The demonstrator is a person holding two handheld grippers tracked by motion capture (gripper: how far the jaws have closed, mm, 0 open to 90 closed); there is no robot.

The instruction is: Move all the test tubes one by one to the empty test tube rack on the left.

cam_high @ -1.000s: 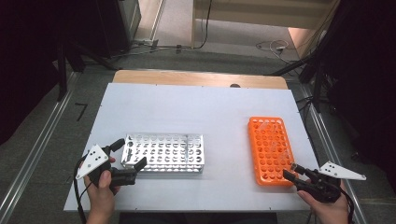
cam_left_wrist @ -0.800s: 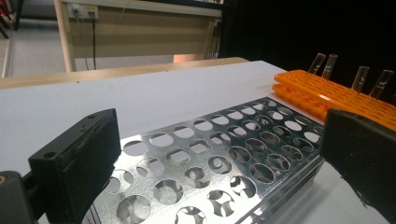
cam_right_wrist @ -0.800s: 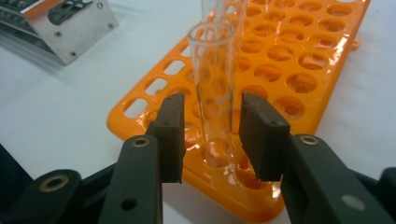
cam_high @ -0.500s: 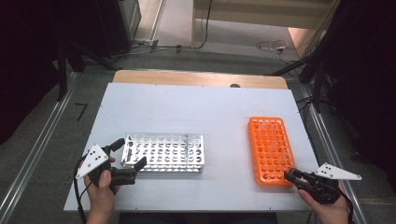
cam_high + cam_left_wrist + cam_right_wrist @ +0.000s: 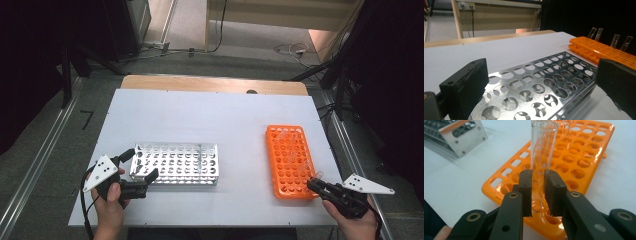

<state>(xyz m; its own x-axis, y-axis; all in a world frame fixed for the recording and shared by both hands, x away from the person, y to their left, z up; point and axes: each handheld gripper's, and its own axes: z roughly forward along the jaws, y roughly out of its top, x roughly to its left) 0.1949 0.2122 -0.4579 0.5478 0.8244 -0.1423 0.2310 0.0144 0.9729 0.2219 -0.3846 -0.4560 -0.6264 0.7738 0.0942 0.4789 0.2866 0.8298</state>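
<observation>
Both hands low at the near edge, each holding tongs.

Left tongs [image 5: 142,163] stand wide apart, pointing right; right tongs [image 5: 538,192] have just been closing, their pads now pinched on a glass tube [image 5: 542,150].

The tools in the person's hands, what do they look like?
Each tool is black, with two chunky jaws like a big clip. The left tool and the right tool each carry a pale three-cornered plate on top, dotted with small holes. A thin black cable trails from the left one. No sleeves show.

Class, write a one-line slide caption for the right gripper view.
Right gripper shut on a clear glass tube standing in the near corner of the orange rack.
</observation>
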